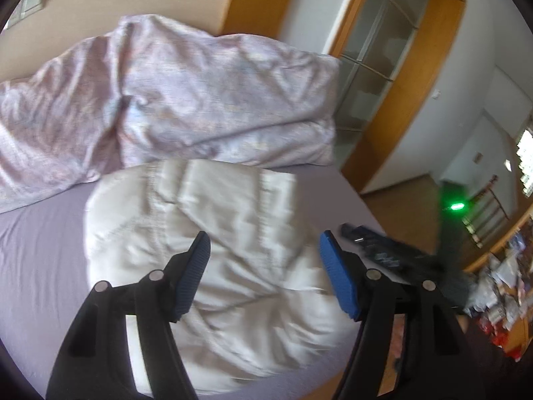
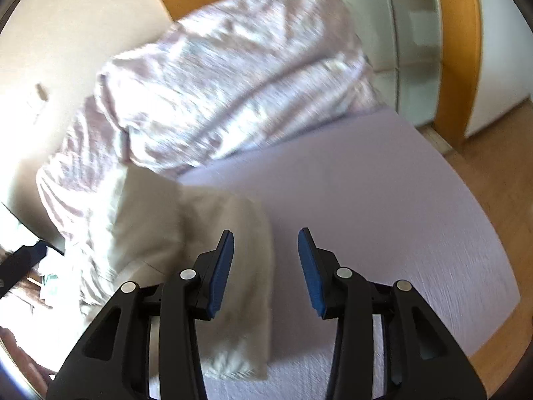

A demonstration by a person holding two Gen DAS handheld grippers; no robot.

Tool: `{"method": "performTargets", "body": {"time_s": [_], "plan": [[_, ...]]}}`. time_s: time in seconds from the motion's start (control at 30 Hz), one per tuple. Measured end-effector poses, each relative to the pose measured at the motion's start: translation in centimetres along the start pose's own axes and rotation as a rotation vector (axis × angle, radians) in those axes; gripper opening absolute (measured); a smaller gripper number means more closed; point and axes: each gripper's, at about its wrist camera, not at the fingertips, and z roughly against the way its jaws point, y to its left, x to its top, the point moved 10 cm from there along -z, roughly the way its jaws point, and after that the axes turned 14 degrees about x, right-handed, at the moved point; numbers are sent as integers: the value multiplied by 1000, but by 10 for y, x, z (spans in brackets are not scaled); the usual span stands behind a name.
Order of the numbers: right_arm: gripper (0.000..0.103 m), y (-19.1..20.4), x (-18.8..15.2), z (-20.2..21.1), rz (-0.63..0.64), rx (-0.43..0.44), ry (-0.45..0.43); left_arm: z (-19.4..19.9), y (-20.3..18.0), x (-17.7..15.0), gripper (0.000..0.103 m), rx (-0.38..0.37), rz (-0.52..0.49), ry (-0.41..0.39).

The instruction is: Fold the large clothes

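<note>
A cream-white garment (image 1: 213,253) lies folded in a rumpled bundle on the lilac bed sheet (image 1: 43,250). My left gripper (image 1: 265,243) hovers over its near half, open and empty, blue pads wide apart. In the right wrist view the same garment (image 2: 200,233) lies to the left, its edge under my left finger. My right gripper (image 2: 266,243) is open and empty above the garment's right edge and the bare sheet (image 2: 383,206). The right gripper's black body (image 1: 383,250) shows in the left wrist view, at the garment's right side.
A crumpled pale pink duvet (image 1: 160,100) is piled at the head of the bed, just behind the garment; it also shows in the right wrist view (image 2: 226,80). A wooden-framed glass door (image 1: 376,66) and wooden floor (image 2: 493,166) lie to the right of the bed.
</note>
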Motion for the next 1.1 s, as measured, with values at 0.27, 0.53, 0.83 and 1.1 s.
{"method": "performTargets", "body": {"time_s": [0.27,0.53,0.83,1.1], "plan": [[42,64,19,-10,121,118,16,-18,59,-10,68,149,49,31],[42,112,17,-25,217,208,60,-47,109,-37,68,247,121,124],[42,122,7,-46,238,223,120,-75,90,-58,67,183,140,182],[42,71,1,-76,173,88,152,-87,73,-61,67,177,111,178]]}}
